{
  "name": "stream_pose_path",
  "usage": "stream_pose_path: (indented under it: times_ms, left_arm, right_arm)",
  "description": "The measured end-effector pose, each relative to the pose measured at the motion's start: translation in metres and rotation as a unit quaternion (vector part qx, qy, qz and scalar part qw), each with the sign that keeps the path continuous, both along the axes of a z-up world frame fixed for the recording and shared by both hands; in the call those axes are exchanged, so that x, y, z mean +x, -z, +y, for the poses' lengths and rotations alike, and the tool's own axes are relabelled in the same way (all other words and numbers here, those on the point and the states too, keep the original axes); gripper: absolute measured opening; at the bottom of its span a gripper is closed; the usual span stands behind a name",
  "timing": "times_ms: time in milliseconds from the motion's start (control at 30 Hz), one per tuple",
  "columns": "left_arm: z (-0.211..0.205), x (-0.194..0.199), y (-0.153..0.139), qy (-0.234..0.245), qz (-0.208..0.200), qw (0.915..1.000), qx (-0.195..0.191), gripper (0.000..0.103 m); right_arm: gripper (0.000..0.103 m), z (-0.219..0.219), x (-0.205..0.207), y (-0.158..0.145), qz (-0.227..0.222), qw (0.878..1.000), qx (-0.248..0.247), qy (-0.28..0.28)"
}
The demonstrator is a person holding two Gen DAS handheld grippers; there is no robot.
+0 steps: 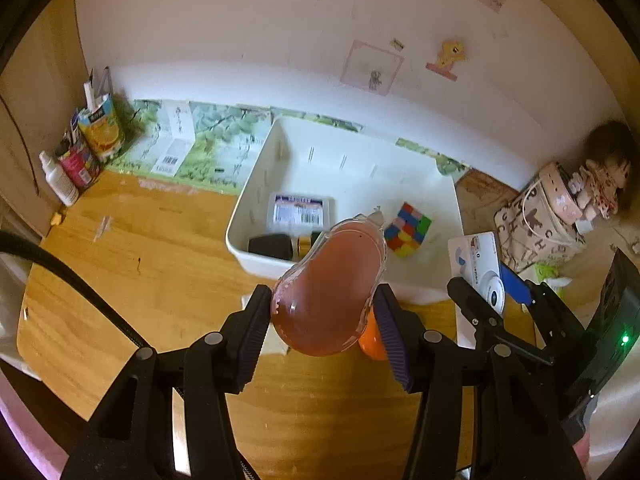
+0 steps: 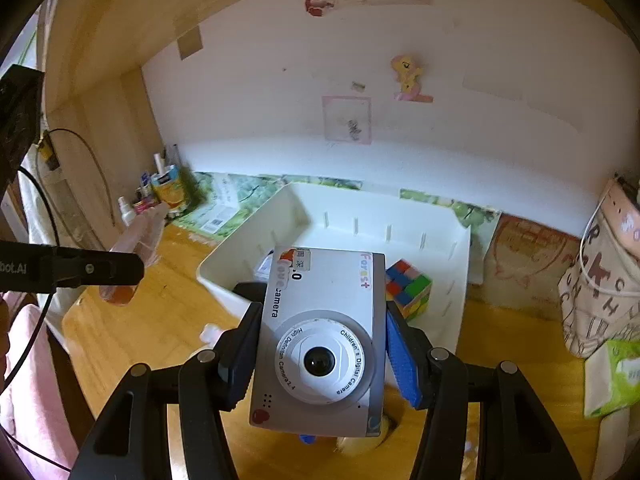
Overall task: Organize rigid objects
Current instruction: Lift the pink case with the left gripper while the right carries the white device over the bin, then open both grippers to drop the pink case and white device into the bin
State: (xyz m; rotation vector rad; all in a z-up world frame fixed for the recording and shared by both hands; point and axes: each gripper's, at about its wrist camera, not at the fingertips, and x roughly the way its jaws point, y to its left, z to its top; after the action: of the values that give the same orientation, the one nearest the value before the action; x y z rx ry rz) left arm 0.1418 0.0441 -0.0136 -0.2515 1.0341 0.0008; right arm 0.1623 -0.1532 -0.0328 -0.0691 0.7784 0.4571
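Wooden desk (image 1: 160, 248) against a white wall was the setting, and my left gripper (image 1: 326, 316) was clamped on a clear bottle of reddish liquid (image 1: 332, 280), held up just in front of the white bin (image 1: 352, 168). Meanwhile my right gripper (image 2: 320, 356) was squeezed onto a kids' digital camera (image 2: 324, 328), also off the desk near the bin's front edge. Inside the bin sat a colorful puzzle cube (image 1: 407, 229) and a small labeled case (image 1: 300, 209).

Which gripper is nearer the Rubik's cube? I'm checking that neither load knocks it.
Right. The right gripper holds the camera just beside the Rubik's cube; the left gripper, gripping the bottle, is farther left.
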Motion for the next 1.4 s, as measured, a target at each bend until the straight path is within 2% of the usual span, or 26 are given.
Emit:
stream_pose_path:
  times_ms: [367,667,900,1100,1300,1400]
  left_arm:
    - [0.004,0.044,0.012,0.016,-0.042,0.999,0.004,0.056]
    - [0.006,0.071,0.038,0.042,-0.075,0.9959,-0.027,0.056]
    - [-0.006,0.081,0.052,0.069,-0.114,0.99,-0.046,0.057]
    - [-0.01,0.091,0.061,0.068,-0.112,0.9894,-0.063,0.057]
    - [-0.011,0.094,0.065,0.061,-0.105,0.9913,-0.05,0.058]
    - [-0.007,0.094,0.066,0.05,-0.102,0.992,-0.056,0.067]
  right_arm:
    - [0.059,0.003,0.052,0.014,0.008,1.0,0.007,0.023]
    - [0.059,0.015,0.074,0.05,0.011,1.0,-0.012,0.019]
    - [0.059,0.015,0.082,0.066,0.005,1.0,-0.009,0.016]
    - [0.059,0.014,0.091,0.078,0.028,0.999,-0.01,0.016]
    - [0.059,0.008,0.096,0.088,0.045,0.999,-0.01,0.025]
    - [0.061,0.002,0.095,0.085,0.035,0.999,0.01,0.034]
